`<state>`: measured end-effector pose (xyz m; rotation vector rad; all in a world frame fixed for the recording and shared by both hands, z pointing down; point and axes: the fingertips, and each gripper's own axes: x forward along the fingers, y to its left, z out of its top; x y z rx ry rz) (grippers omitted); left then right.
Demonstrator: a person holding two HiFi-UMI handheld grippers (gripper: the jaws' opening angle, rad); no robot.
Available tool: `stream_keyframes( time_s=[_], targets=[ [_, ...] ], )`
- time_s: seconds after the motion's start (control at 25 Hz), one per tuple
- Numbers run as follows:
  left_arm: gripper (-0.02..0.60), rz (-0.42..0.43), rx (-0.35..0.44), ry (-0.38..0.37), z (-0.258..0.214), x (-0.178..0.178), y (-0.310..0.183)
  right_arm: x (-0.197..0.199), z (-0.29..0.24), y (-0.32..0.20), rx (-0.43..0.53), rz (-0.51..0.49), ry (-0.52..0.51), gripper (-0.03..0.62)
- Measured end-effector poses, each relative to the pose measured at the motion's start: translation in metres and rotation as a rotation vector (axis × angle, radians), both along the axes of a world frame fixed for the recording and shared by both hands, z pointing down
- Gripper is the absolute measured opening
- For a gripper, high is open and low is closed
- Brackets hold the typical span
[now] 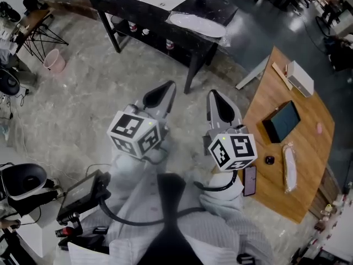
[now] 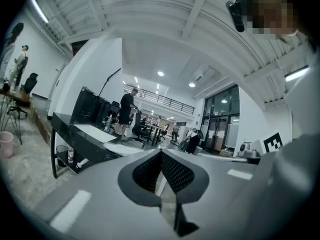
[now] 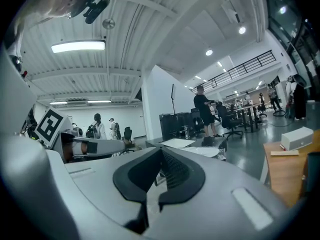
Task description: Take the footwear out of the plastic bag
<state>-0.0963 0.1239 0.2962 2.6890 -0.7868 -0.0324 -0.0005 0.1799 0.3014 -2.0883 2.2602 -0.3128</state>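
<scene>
Seeing left gripper (image 1: pixel 166 89) and right gripper (image 1: pixel 215 100) jaws clenched empty, I judged opening came first. At three o'clock lay what seemed the bagged footwear (image 1: pixel 289 167).

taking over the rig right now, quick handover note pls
Left tongs: shut, nothing between them, held in front of the body over the floor.
Right tongs: shut, empty too, beside the left.
Job's things: a long pale item in a clear plastic bag, probably the bagged footwear, lies on the brown wooden table to the person's right, near its right edge. Neither gripper is near it.
Done: nothing; the bag looks untouched.
Left: turn to the table, hold the bag with one gripper and pull the footwear out with the other.
</scene>
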Motion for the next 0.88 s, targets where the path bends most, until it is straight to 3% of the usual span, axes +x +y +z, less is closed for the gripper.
stream_keyframes(
  time_s=[0.36, 0.88],
  targets=[
    [0.000, 0.096, -0.011, -0.026, -0.001, 0.065, -0.174, 0.057, -0.005, -0.177, 0.002, 0.056, -0.003, 0.012],
    [0.000, 0.153, -0.139, -0.067, 0.054, 0.181, -0.332, 0.183, 0.055, -0.321, -0.145, 0.094, -0.034, 0.012]
  ],
)
